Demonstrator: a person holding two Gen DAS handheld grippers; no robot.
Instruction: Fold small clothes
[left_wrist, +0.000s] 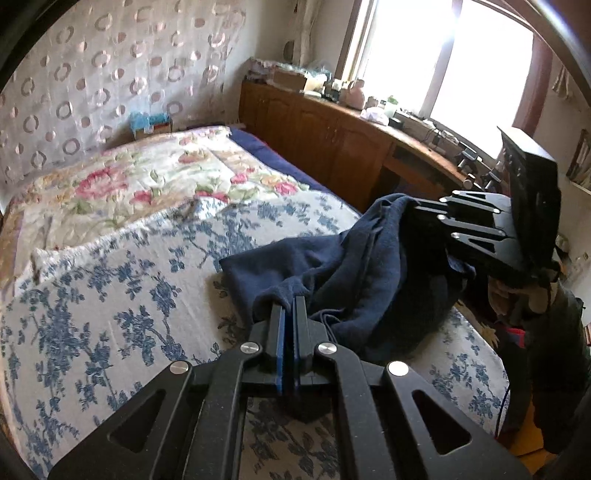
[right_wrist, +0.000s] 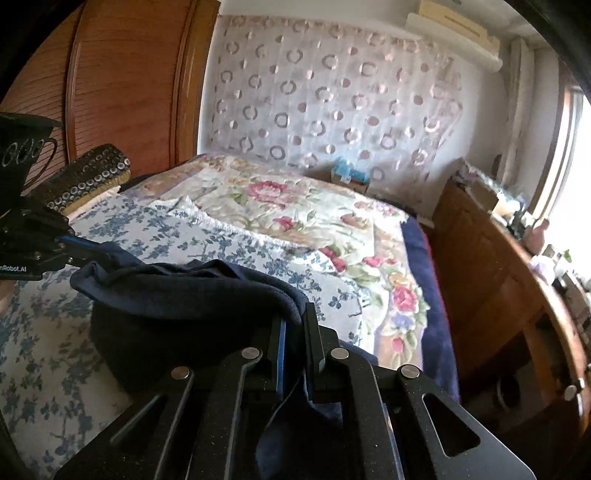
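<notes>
A small navy blue fleece garment (left_wrist: 351, 266) hangs bunched between my two grippers above the bed. My left gripper (left_wrist: 290, 301) is shut on one edge of it, the cloth pinched between the blue pads. In the left wrist view my right gripper (left_wrist: 413, 210) comes in from the right, its tips buried in the fabric. Seen from the right wrist, the same garment (right_wrist: 184, 295) drapes over my right gripper (right_wrist: 295, 314), which is shut on a fold of it. At the left edge of that view my left gripper (right_wrist: 79, 251) holds the far end.
Below lies a bed with a blue-flowered white cover (left_wrist: 110, 295) and a pink-flowered quilt (left_wrist: 147, 177) beyond. A wooden cabinet (left_wrist: 332, 133) crowded with small items runs along the bed's right side under a bright window. A wooden wardrobe (right_wrist: 122, 85) stands at the left.
</notes>
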